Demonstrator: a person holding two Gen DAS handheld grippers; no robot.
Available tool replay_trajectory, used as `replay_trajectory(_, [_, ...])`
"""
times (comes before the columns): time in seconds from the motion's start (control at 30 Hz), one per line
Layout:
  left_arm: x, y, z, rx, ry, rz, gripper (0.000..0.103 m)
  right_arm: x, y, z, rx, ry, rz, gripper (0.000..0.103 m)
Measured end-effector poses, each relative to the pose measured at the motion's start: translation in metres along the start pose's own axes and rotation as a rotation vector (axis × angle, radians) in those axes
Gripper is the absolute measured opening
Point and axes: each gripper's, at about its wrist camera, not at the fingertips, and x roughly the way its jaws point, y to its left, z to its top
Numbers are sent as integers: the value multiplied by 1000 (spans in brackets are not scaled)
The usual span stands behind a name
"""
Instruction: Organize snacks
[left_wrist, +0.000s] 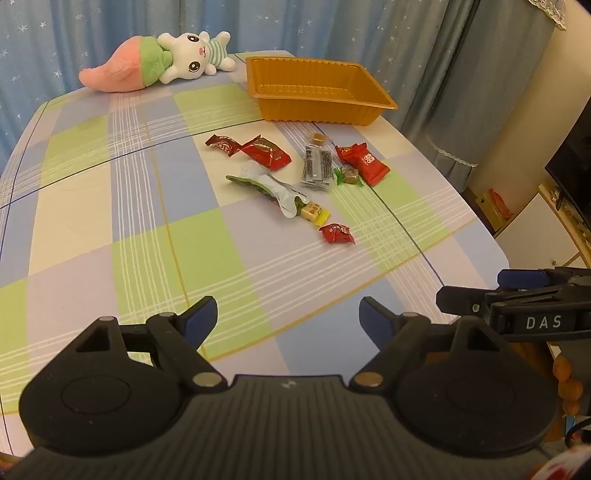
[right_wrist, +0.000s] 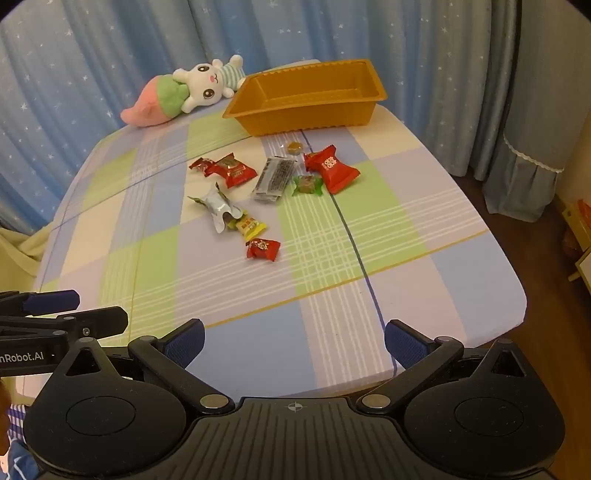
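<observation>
Several wrapped snacks lie loose mid-table: red packets (left_wrist: 266, 151) (right_wrist: 231, 170), a larger red packet (left_wrist: 364, 162) (right_wrist: 334, 169), a clear dark-striped pack (left_wrist: 317, 168) (right_wrist: 275, 179), a green-and-silver wrapper (left_wrist: 266, 188) (right_wrist: 218, 206), a yellow candy (left_wrist: 316, 213) (right_wrist: 251, 227), a small red candy (left_wrist: 337, 234) (right_wrist: 263, 249). An empty orange tray (left_wrist: 321, 107) (right_wrist: 306, 118) stands behind them. My left gripper (left_wrist: 288, 319) and right gripper (right_wrist: 293, 341) are both open and empty, near the table's front edge.
A plush rabbit with a pink carrot (left_wrist: 159, 61) (right_wrist: 184, 92) lies at the table's far left. Blue star curtains hang behind. The checked tablecloth (left_wrist: 110, 221) (right_wrist: 388, 229) covers the table. The other gripper shows at each view's side (left_wrist: 517, 306) (right_wrist: 55, 321).
</observation>
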Motion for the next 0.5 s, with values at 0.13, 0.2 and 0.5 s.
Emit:
replay_trajectory(0.13, [0, 0, 0, -1, -3, -1, 83, 0, 1, 0, -1, 2, -3, 103])
replay_trajectory(0.2, [0, 0, 0, 0, -3, 0, 83, 1, 1, 0, -1, 2, -4, 103])
replay_trajectory(0.5, [0, 0, 0, 1, -4, 2, 83, 2, 4, 0, -2, 0, -2, 103])
